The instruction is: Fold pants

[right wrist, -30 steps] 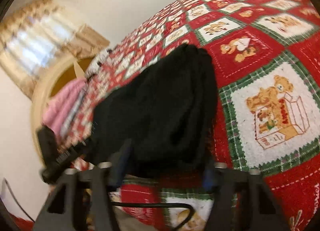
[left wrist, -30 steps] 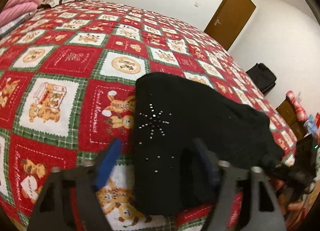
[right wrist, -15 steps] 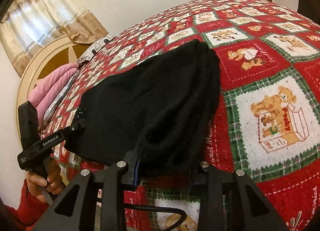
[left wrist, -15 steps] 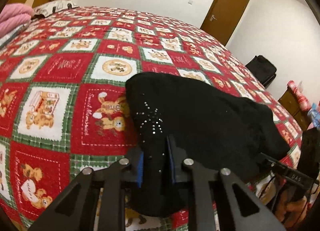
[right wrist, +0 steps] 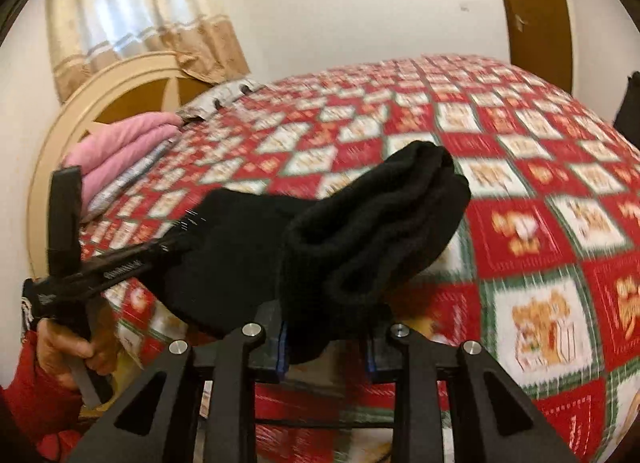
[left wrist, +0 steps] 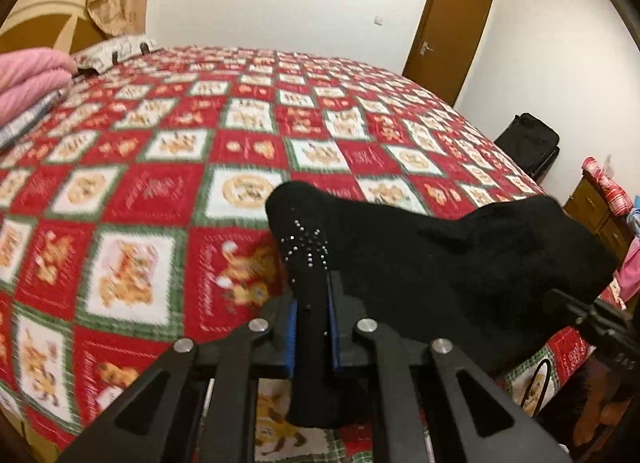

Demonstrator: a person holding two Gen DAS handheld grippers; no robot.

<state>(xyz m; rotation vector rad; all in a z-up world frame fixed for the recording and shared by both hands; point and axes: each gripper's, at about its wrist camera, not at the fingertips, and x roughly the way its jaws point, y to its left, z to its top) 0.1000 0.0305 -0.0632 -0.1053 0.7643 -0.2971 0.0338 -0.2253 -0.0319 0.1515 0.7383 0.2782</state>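
The left gripper [left wrist: 313, 327] has its jaws squeezed on a narrow bit of the black pants [left wrist: 420, 263]. The blue pads [left wrist: 293, 333] press the cloth from both sides. A little end of the pants hangs down below the jaws. Just past the jaws, shiny dots [left wrist: 306, 249] make a star shape on the cloth.

The right gripper [right wrist: 326, 347] has its jaws clamped on a thick, bunched part of the pants [right wrist: 360, 231]. Its blue pads [right wrist: 283, 351] sit wider apart, with the fat roll of cloth filling the gap between them.

The pants stretch between the two grippers and are lifted up off the bed [left wrist: 160, 167]. In the right view, the left gripper [right wrist: 176, 245] shows to the left of the jaws, biting the far end of the pants, with a hand [right wrist: 64, 347] in a red sleeve [right wrist: 36, 395] holding its handle.

Under and beyond the pants lies a red, green and white blanket [right wrist: 540, 167] with bear pictures. It looks blurry.

Farther off, to the left of the jaws, pink folded cloth [left wrist: 28, 79] sits near the head of the bed. A curtain [right wrist: 128, 15] hangs behind a round headboard [right wrist: 60, 131]. Far to the right of the left jaws is a brown door [left wrist: 448, 27] and a black bag [left wrist: 528, 147] by the wall.
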